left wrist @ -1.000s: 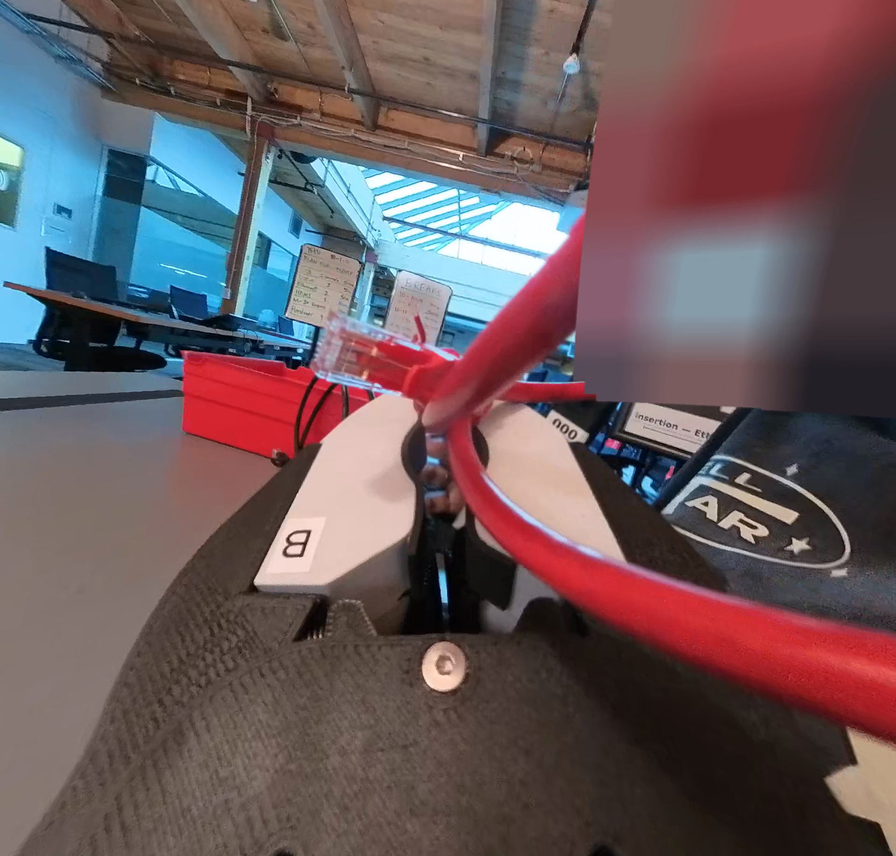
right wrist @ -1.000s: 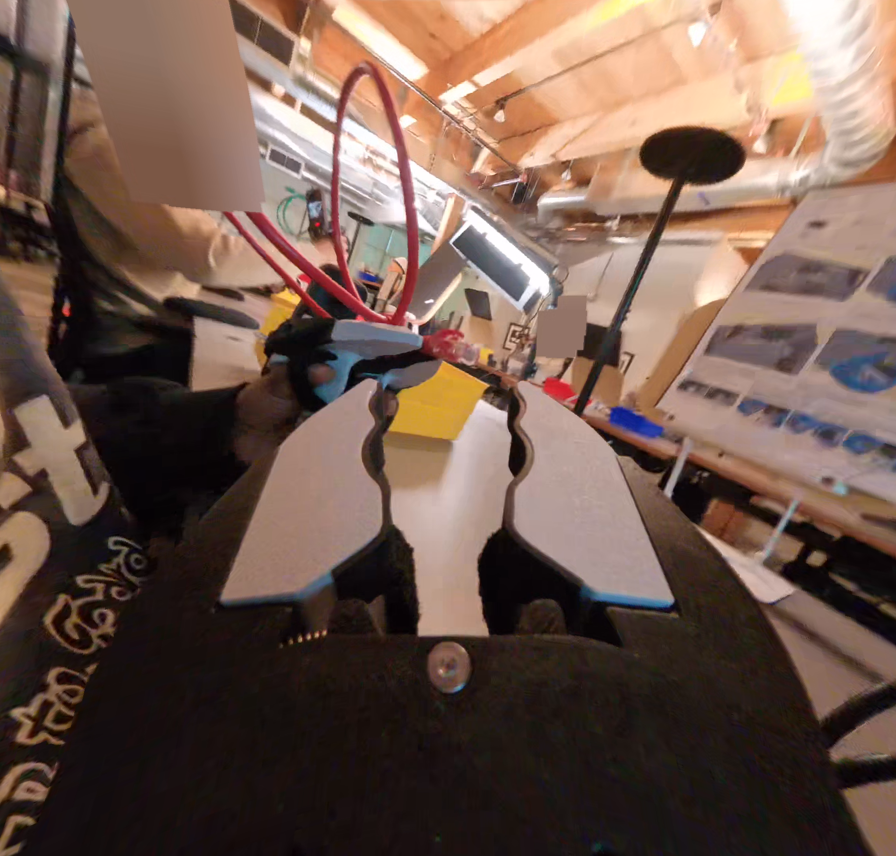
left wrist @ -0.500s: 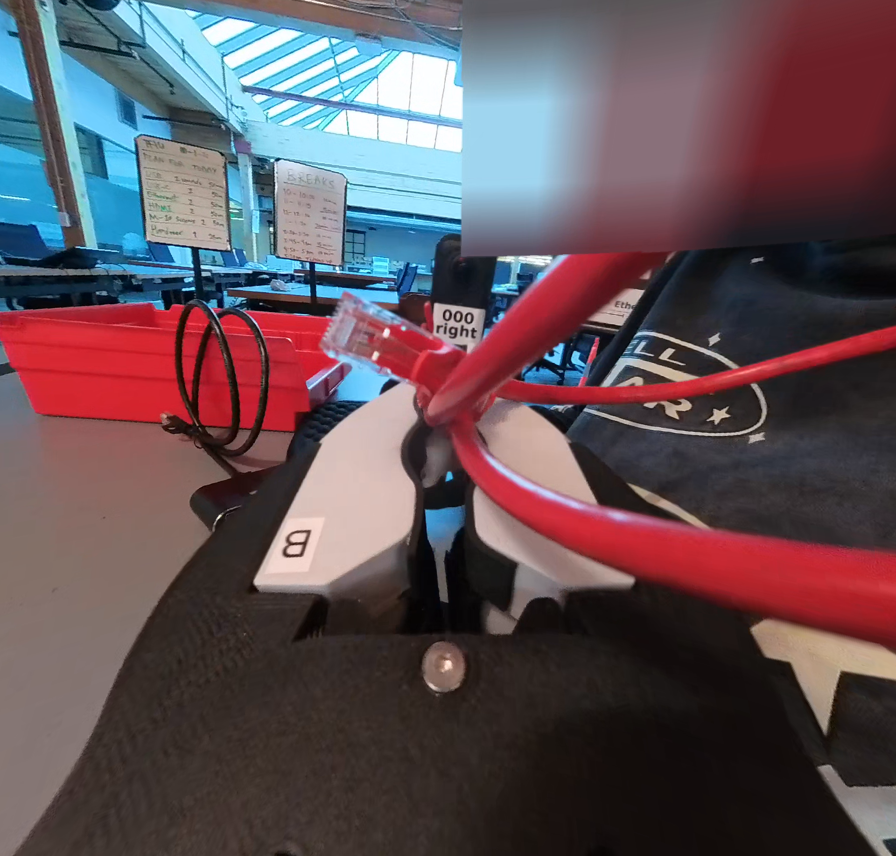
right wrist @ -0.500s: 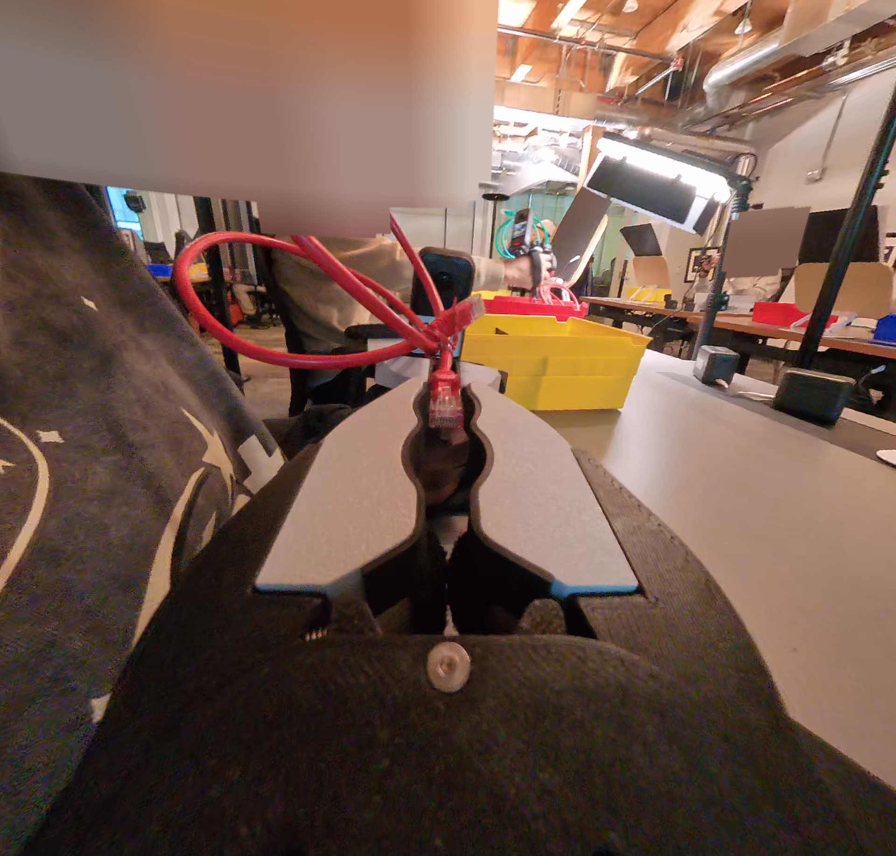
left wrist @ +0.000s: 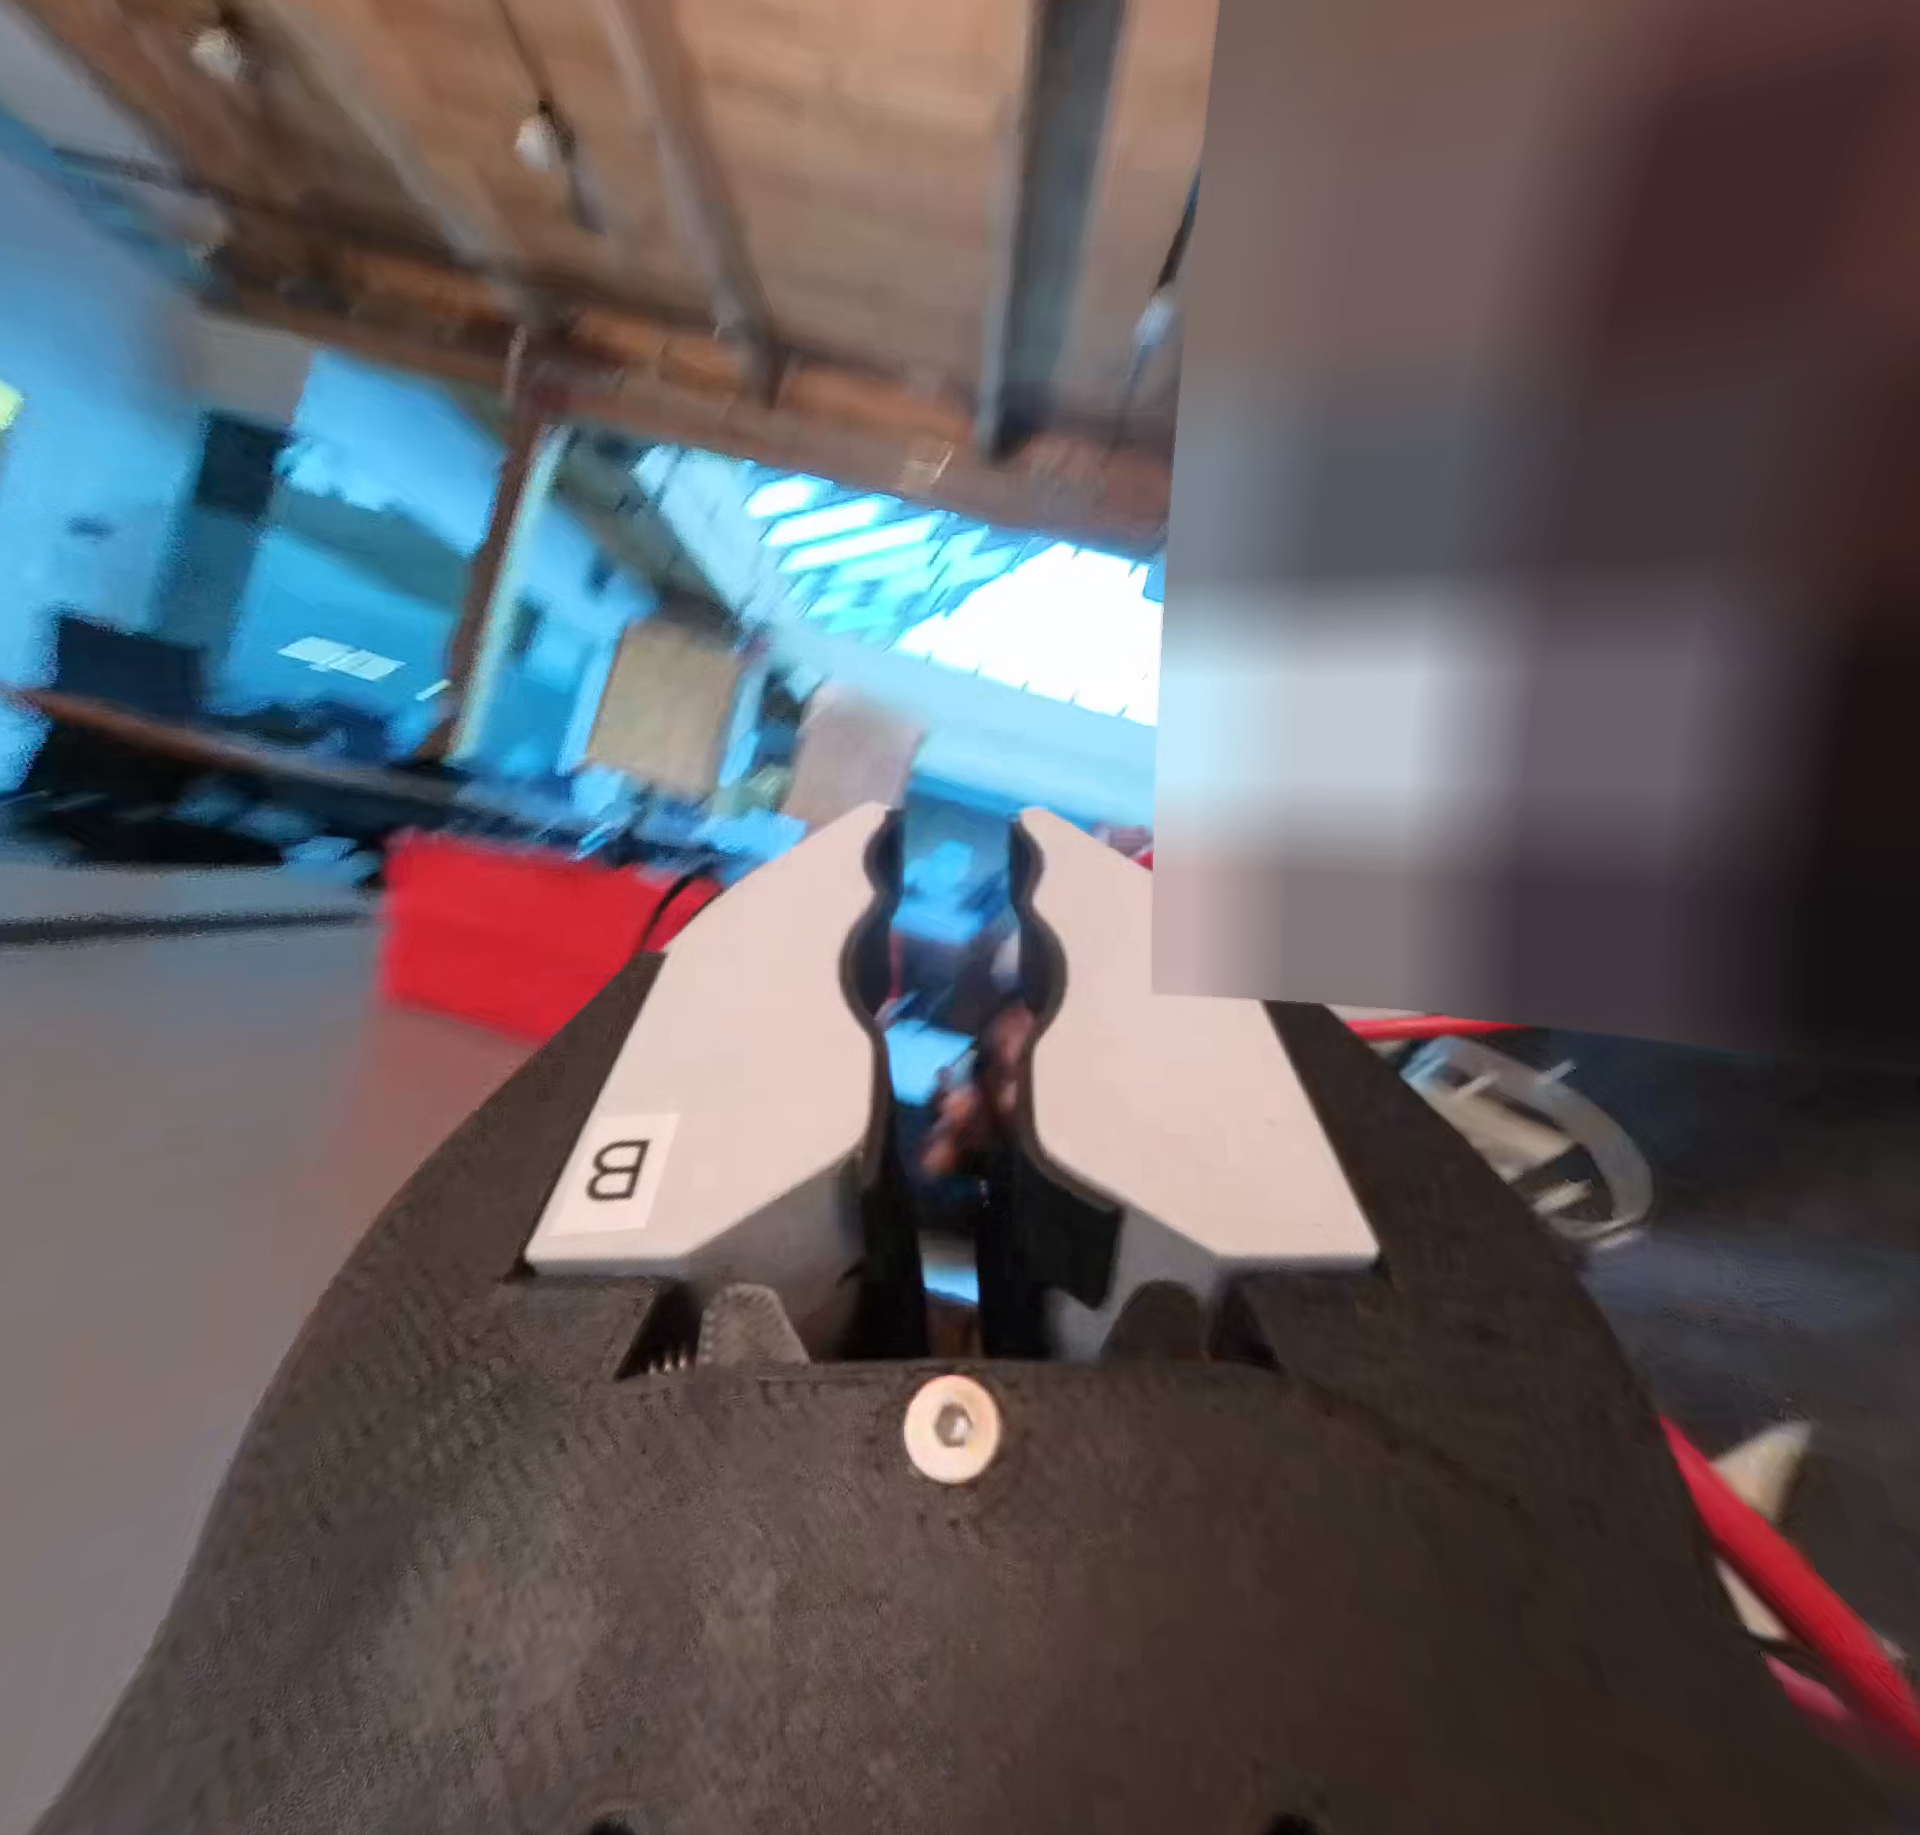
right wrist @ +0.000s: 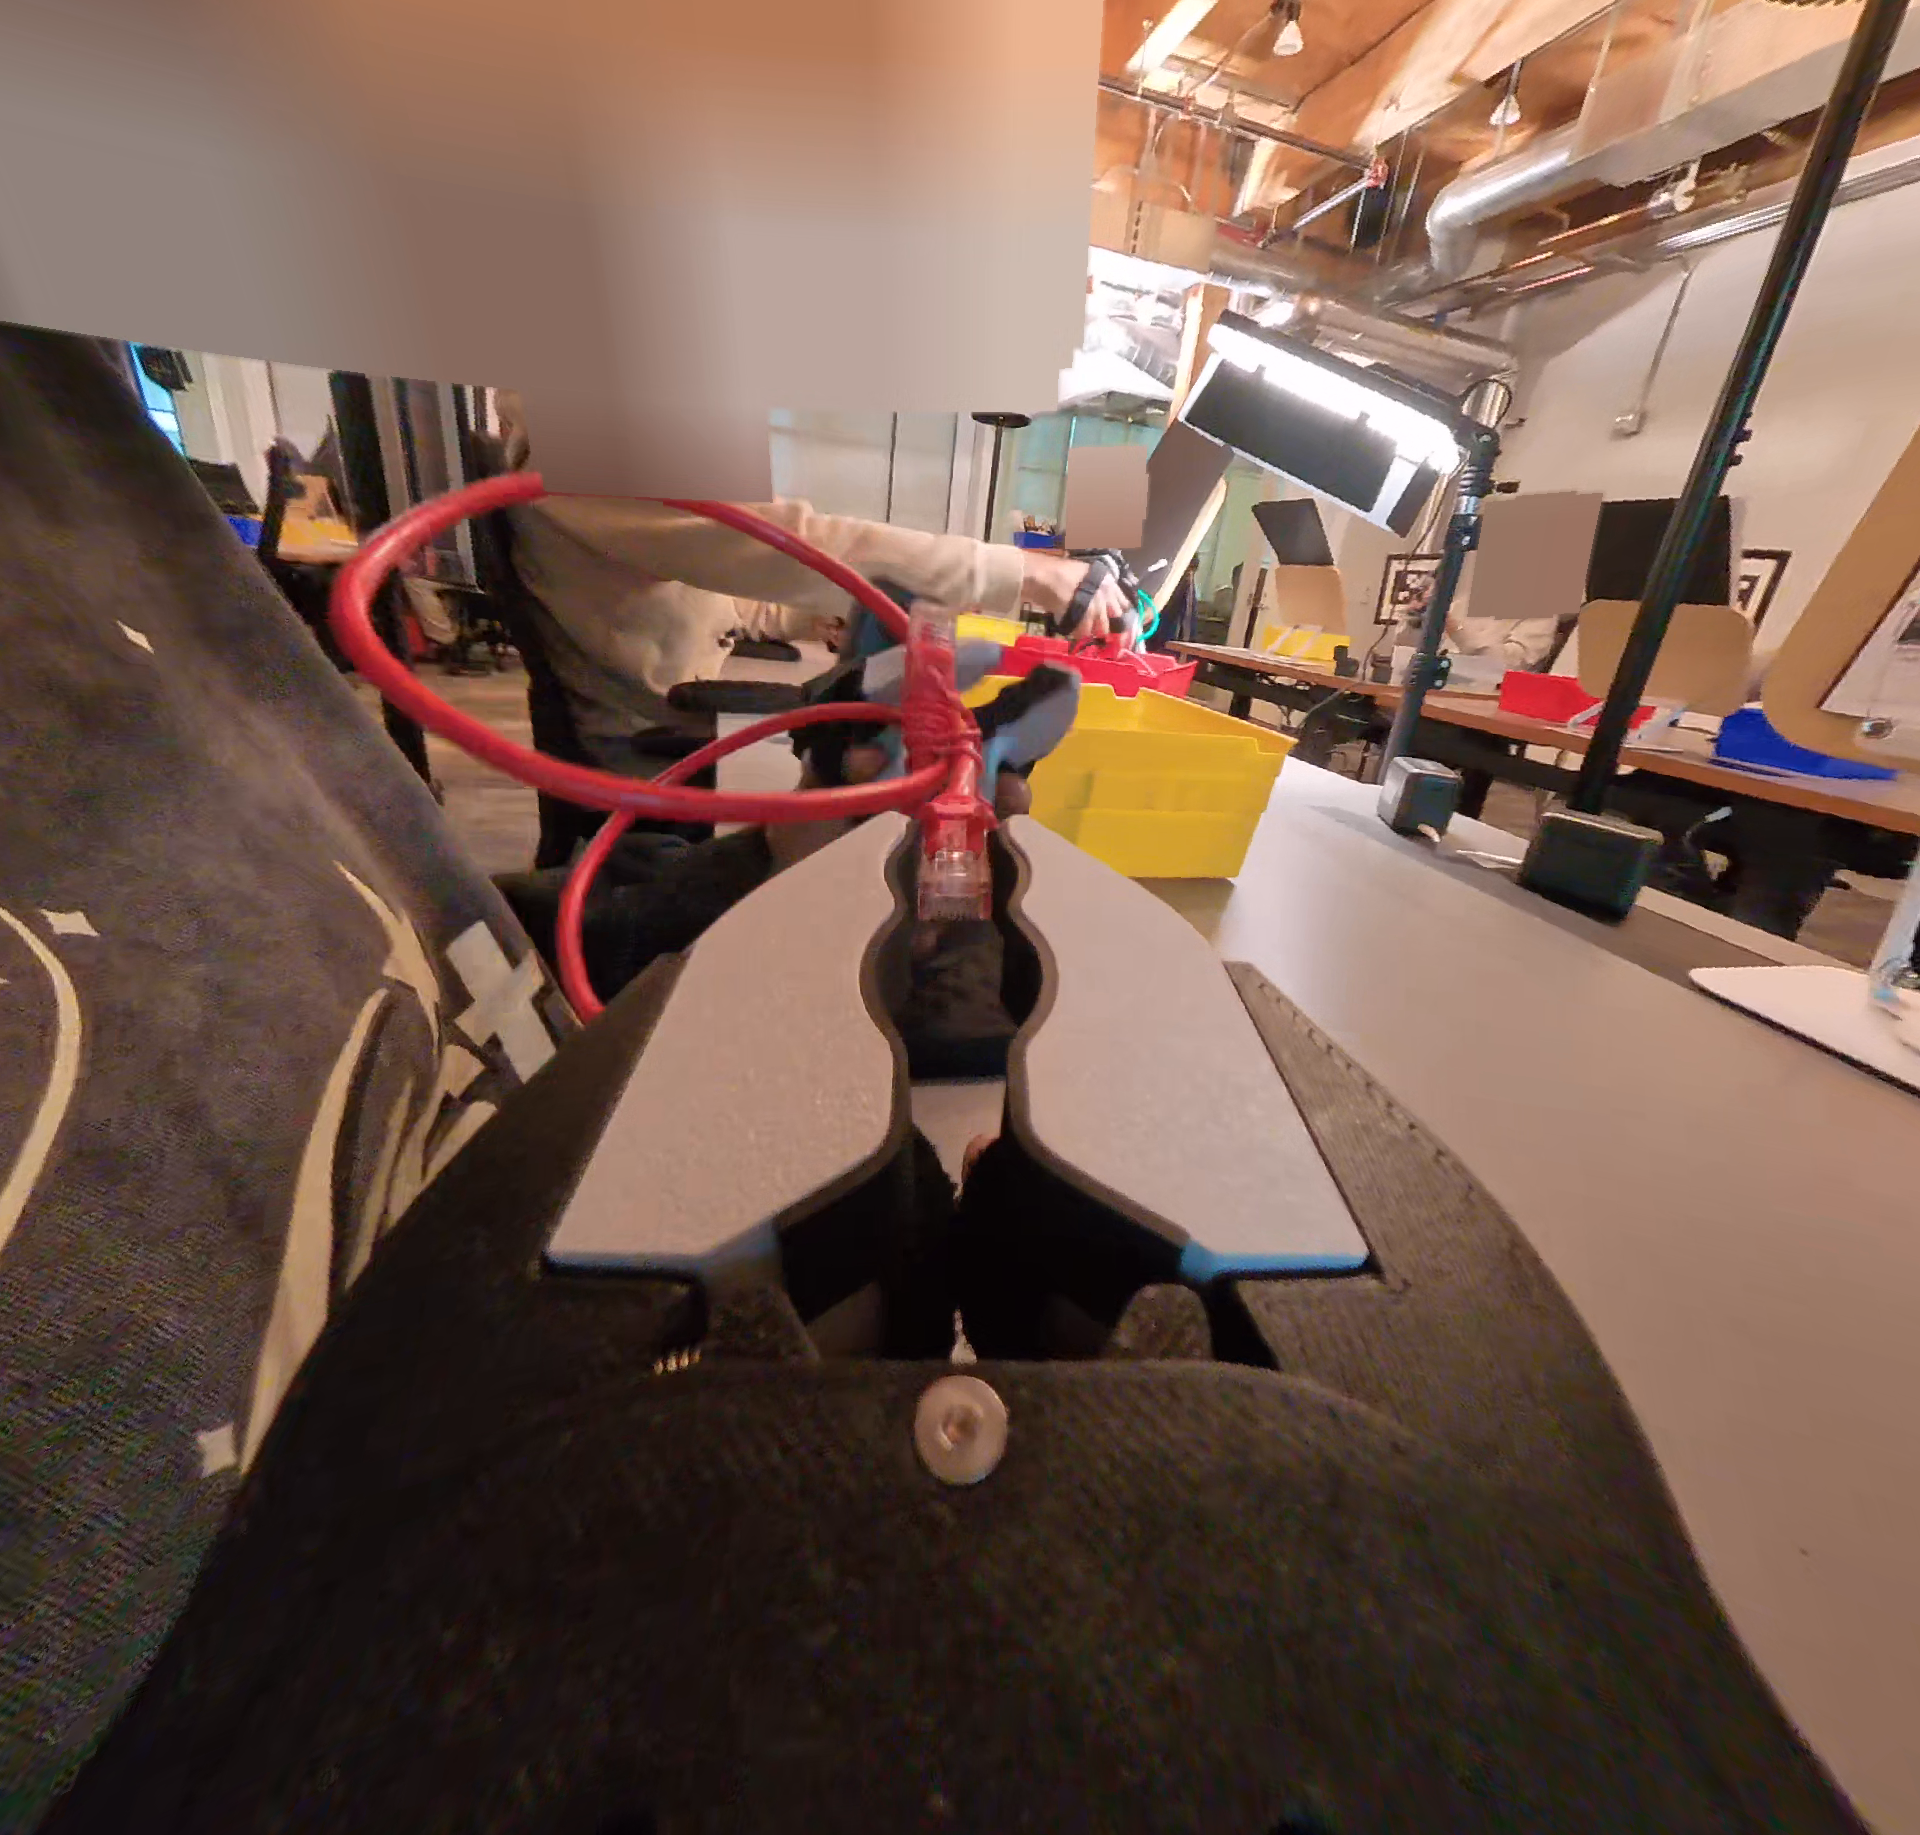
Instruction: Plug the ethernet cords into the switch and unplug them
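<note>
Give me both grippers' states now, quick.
Left gripper: open, nothing between its grey fingers.
Right gripper: shut on the clear plug of the looped red ethernet cord.

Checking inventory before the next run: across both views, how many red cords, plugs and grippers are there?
Cord: 1
Plugs: 2
Grippers: 2, left gripper and right gripper
Total: 5
</note>
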### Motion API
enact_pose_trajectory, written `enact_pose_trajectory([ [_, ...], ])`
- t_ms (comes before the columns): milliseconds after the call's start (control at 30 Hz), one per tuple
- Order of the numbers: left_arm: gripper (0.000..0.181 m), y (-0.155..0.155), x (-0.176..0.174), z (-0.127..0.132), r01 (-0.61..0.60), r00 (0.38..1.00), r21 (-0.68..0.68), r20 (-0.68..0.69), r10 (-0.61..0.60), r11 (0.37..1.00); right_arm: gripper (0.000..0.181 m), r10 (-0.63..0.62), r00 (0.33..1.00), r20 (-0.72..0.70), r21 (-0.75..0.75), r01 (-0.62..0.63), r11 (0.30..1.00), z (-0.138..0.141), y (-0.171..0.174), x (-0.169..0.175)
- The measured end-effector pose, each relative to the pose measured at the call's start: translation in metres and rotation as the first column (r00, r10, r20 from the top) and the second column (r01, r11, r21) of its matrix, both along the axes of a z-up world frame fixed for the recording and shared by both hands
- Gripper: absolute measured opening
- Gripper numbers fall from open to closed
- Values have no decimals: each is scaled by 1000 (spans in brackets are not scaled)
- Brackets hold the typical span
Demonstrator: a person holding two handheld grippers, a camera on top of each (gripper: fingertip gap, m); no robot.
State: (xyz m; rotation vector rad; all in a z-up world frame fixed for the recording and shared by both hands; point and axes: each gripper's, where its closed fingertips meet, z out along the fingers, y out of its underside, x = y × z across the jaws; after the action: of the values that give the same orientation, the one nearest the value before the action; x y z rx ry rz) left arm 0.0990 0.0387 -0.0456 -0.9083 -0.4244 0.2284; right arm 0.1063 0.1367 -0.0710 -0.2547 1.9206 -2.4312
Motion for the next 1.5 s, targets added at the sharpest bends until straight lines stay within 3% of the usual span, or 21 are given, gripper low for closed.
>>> enact_pose_trajectory([
  [67,28,16,-13,-17,-128,991,-200,2,131,971,11,5,1000,-5,-3,-5,1000,0,1,1],
  [100,31,23,-11,-18,-139,990,-248,-36,134,959,11,23,1000,10,-18,-23,1000,1,1,2],
  [300,40,21,-10,-19,-284,954,-332,-188,232,900,12,85,991,101,-103,-75,992,15,9,2],
  [367,42,27,-11,-25,-347,931,-412,-264,254,843,12,129,980,154,-150,-105,983,22,13,1],
  [567,48,51,-22,-58,-487,864,-657,-456,211,575,11,225,940,256,-257,-158,953,39,18,0],
  [633,51,57,-23,-64,-496,857,-684,-484,176,534,11,228,942,246,-253,-165,953,42,17,0],
  [767,45,65,-5,-56,-405,881,-642,-465,90,651,11,217,955,205,-170,-183,968,38,14,0],
  [900,34,65,8,-46,-350,886,-584,-460,57,733,14,229,959,169,36,-238,971,16,15,8],
  [1033,34,69,10,-48,-324,898,-593,-439,42,737,16,166,986,-1,297,-158,942,-18,13,10],
  [1167,31,69,10,-49,-315,901,-595,-431,37,740,14,153,985,-86,414,-104,904,-34,13,6],
  [1300,31,71,12,-52,-309,900,-607,-436,18,732,28,143,952,-270,443,-10,897,-45,15,2],
  [1367,31,71,14,-50,-300,901,-598,-434,14,743,30,129,905,-406,416,57,908,-49,15,1],
  [1400,31,71,15,-50,-294,902,-596,-432,10,747,28,114,880,-462,403,93,911,-51,15,-1],
  [1433,31,71,15,-50,-291,903,-598,-430,8,746,11,98,864,-494,406,129,905,-54,16,-4],
  [1500,31,72,14,-52,-292,904,-607,-427,6,740,9,54,852,-521,374,171,912,-52,17,-9],
])
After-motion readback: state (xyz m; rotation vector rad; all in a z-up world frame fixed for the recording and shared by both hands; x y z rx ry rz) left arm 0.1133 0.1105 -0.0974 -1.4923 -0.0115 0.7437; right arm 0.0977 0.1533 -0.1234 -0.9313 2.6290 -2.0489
